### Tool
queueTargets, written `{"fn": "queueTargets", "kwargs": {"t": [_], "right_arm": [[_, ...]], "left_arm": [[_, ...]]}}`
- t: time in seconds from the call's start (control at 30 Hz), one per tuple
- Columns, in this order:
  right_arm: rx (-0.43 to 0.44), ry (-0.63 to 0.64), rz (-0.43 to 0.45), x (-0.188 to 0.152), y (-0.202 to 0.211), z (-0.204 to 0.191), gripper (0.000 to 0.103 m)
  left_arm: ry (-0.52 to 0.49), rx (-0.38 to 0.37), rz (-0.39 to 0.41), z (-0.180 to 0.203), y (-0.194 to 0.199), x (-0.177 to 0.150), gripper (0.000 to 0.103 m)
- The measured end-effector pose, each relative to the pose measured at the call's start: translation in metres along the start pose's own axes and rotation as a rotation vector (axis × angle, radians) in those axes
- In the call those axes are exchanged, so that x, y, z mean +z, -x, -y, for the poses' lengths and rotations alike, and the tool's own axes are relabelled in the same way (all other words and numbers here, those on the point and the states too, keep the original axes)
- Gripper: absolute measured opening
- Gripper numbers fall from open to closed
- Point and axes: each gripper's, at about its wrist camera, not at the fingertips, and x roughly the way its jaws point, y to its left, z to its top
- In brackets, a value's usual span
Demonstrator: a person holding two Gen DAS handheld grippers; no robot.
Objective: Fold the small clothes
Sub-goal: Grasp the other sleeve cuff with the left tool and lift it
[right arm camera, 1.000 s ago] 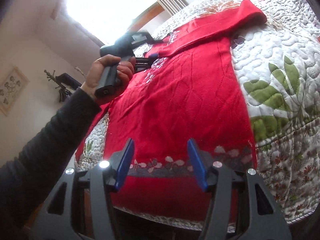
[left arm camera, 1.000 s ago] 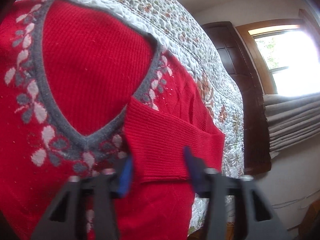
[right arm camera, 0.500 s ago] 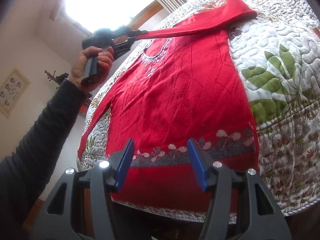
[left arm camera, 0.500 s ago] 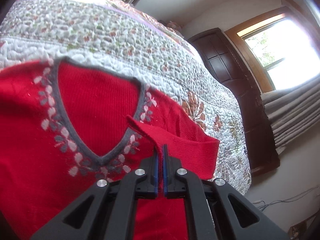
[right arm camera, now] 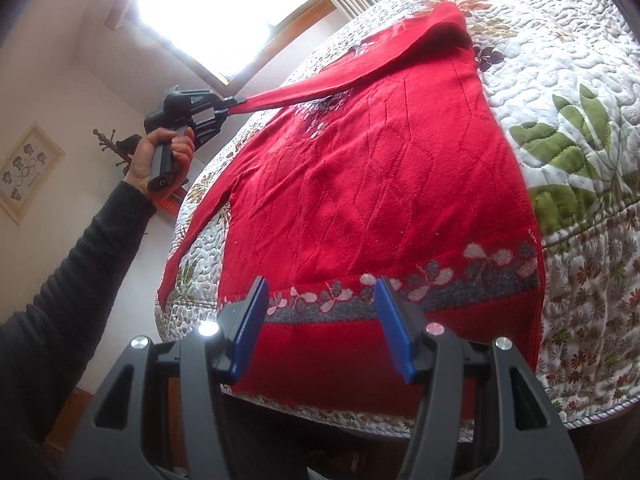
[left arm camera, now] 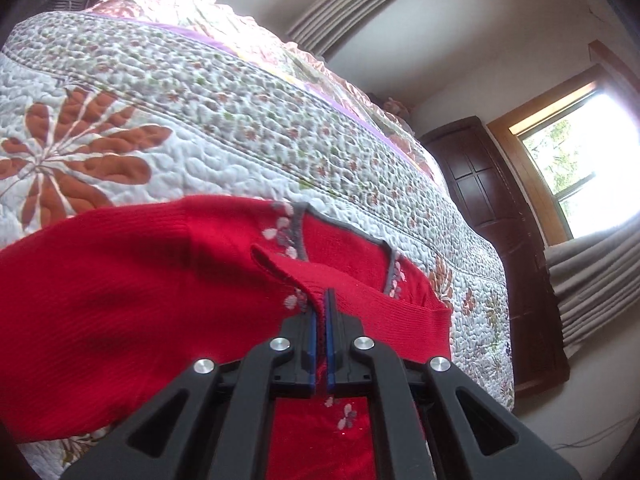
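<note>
My left hand-held gripper (left arm camera: 319, 312) is clamped tight on the cuff of the red sweater's sleeve (right arm camera: 304, 90), with the knit pinched between its blue pads (left arm camera: 330, 336). From the right wrist view, my left hand (right arm camera: 160, 156) holds that tool up off the bed's far left edge, and the sleeve stretches taut through the air from the sweater's far shoulder across to it. The red sweater (right arm camera: 380, 184) lies face up on the quilted bed (right arm camera: 580, 80), its grey flowered hem band (right arm camera: 420, 284) along the near edge and its other sleeve trailing down the left edge. My right hand-held gripper (right arm camera: 320, 324) hangs over that hem with its jaws spread wide, gripping nothing.
</note>
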Motion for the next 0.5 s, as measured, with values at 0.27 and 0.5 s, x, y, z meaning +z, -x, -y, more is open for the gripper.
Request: {"fn": "queueTargets", "kwargs": {"t": [0.27, 0.5], "right_arm": [[-0.008, 0.010, -0.010, -0.001, -0.003, -0.005, 0.055], [-0.003, 0.012, -0.030, -0.001, -0.011, -0.009, 0.055]], "left_arm": [[0.019, 0.001, 0.004, -0.027, 0.010, 0.003, 0.003], [0.021, 0.009, -0.019, -0.043, 0.004, -0.005, 0.003]]}}
